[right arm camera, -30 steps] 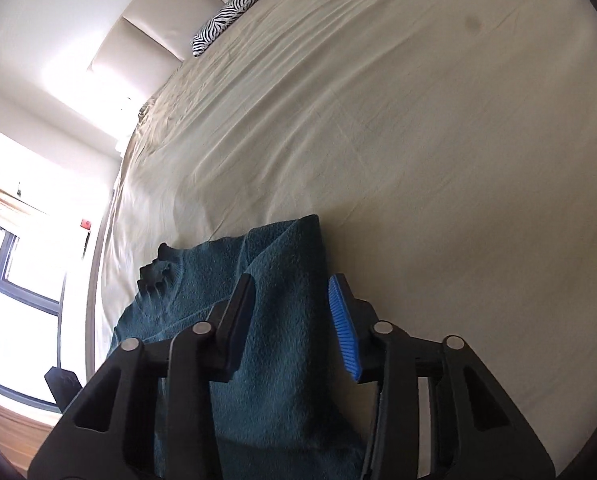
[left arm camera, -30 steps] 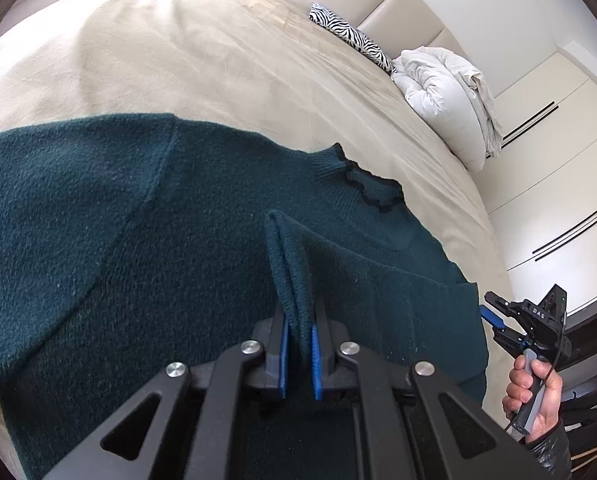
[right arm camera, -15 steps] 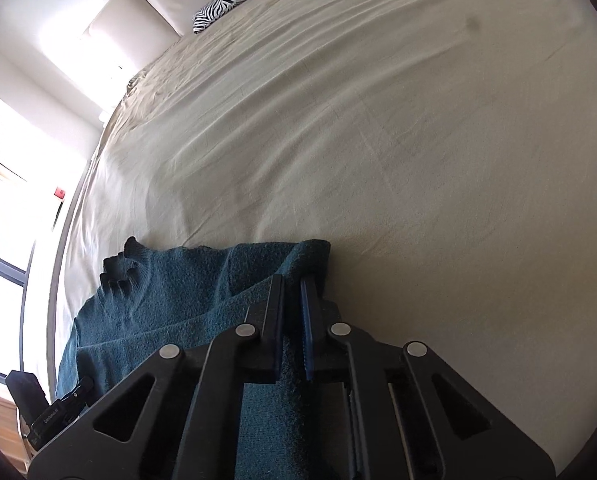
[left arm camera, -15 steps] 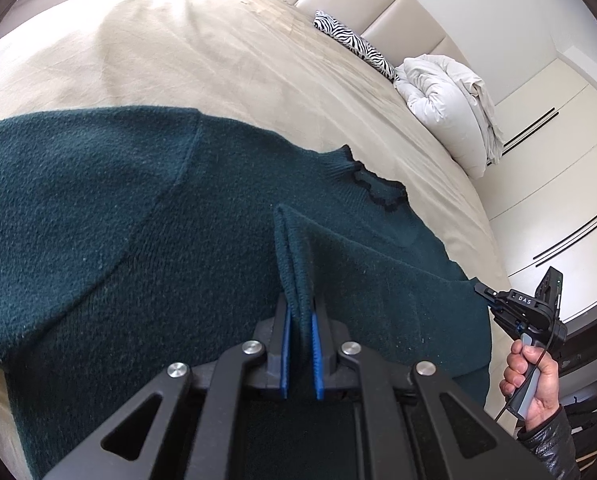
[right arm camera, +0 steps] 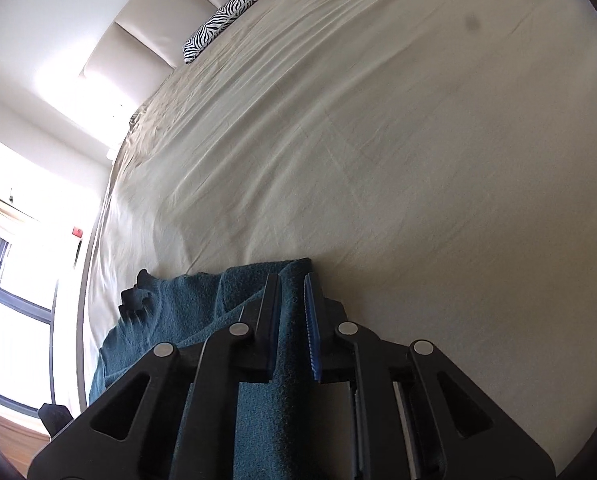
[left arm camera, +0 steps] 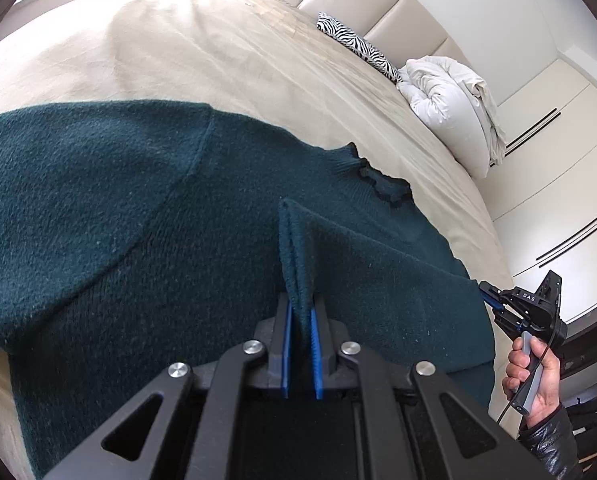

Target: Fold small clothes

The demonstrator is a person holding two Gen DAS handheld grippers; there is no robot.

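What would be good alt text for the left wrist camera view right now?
The left gripper pinches a raised fold of a dark green knit sweater spread on a beige bed sheet. At the right edge, a hand holds the right gripper at the sweater's side. A zebra-print pillow and white duvet lie beyond.

A wide bed under a beige sheet stretches away ahead of the tongs. At its far end, a zebra-striped pillow lies against the padded headboard, with a bundled white duvet just beside it. White wardrobe doors stand off to the right.
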